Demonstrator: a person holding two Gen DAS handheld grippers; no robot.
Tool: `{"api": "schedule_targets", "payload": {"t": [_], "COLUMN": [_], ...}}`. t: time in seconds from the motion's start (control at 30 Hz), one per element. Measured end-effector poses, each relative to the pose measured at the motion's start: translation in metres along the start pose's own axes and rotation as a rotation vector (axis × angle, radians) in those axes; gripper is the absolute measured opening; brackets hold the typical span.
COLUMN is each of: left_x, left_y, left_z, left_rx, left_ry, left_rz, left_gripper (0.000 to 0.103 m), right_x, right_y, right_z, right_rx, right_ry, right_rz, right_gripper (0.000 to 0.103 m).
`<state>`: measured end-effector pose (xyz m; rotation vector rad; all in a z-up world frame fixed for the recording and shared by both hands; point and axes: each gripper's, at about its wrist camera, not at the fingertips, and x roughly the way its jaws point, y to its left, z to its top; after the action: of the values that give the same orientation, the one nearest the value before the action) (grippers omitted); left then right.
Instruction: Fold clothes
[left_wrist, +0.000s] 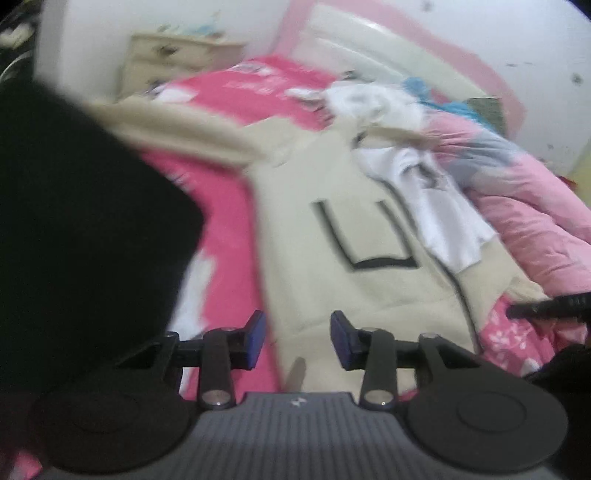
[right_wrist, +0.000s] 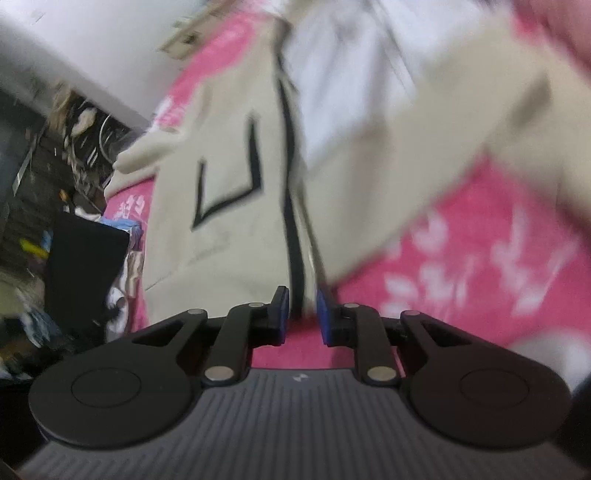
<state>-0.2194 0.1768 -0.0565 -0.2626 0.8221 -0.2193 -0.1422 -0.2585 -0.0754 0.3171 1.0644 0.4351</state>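
Lengthwise, cream jacket (left_wrist: 332, 236) hem nearest, collar away, left tongs (left_wrist: 297, 339) released, right tongs (right_wrist: 301, 314) grasping hem.

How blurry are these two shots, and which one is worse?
Left wrist view: the cream jacket is moderately smeared and the bed's far end is soft, while the left gripper stays crisp. Right wrist view is worse: the jacket sleeve and pink sheet streak heavily; only the right gripper is sharp.

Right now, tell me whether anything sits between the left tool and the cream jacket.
Nothing visible does. The left tool is open just above the cream jacket at its hem. A white garment lies on the jacket's far side, away from that tool.
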Motion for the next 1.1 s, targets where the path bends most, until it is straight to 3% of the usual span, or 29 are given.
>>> {"api": "schedule_targets", "payload": {"t": [0.1, 0.17, 0.23, 0.27, 0.37, 0.43, 0.5, 0.63, 0.8, 0.93, 1.1], "left_x": [0.028, 0.052, 0.047, 0.045, 0.035, 0.040, 0.055, 0.090, 0.150, 0.189, 0.214], "left_y": [-0.008, -0.008, -0.007, -0.010, -0.018, -0.032, -0.050, -0.092, -0.183, -0.259, -0.300], "left_z": [-0.004, -0.011, -0.020, -0.017, -0.006, 0.008, 0.024, 0.043, 0.054, 0.039, 0.011], "left_rx": [0.035, 0.060, 0.101, 0.109, 0.136, 0.142, 0.137, 0.151, 0.395, 0.631, 0.823], "left_ry": [0.069, 0.109, 0.095, 0.100, 0.098, 0.079, 0.064, 0.063, 0.174, 0.214, 0.198], "left_rz": [0.013, 0.051, 0.066, 0.063, 0.073, 0.070, 0.033, -0.122, -0.352, -0.449, -0.356], "left_gripper": [0.040, 0.038, 0.038, 0.039, 0.042, 0.043, 0.045, 0.049, 0.059, 0.064, 0.063], "right_x": [0.010, 0.027, 0.048, 0.056, 0.049, 0.031, 0.016, -0.010, -0.026, -0.029, -0.009], "right_y": [0.027, 0.033, 0.028, 0.020, -0.006, -0.014, -0.029, -0.075, -0.121, -0.152, -0.184], "right_z": [0.010, 0.009, 0.001, -0.004, -0.008, -0.002, 0.006, 0.024, 0.040, 0.054, 0.072], "right_rx": [-0.148, -0.180, -0.210, -0.202, -0.093, -0.041, 0.032, 0.277, 0.492, 0.582, 0.655], "right_ry": [-0.052, -0.041, 0.005, 0.029, 0.041, -0.014, -0.070, -0.160, -0.216, -0.275, -0.249], "right_rz": [-0.018, 0.006, -0.038, -0.069, -0.061, -0.057, -0.083, -0.089, -0.083, -0.091, -0.090], "right_gripper": [0.015, 0.014, 0.014, 0.005, 0.007, 0.007, 0.008, 0.012, 0.013, 0.022, 0.023]}}
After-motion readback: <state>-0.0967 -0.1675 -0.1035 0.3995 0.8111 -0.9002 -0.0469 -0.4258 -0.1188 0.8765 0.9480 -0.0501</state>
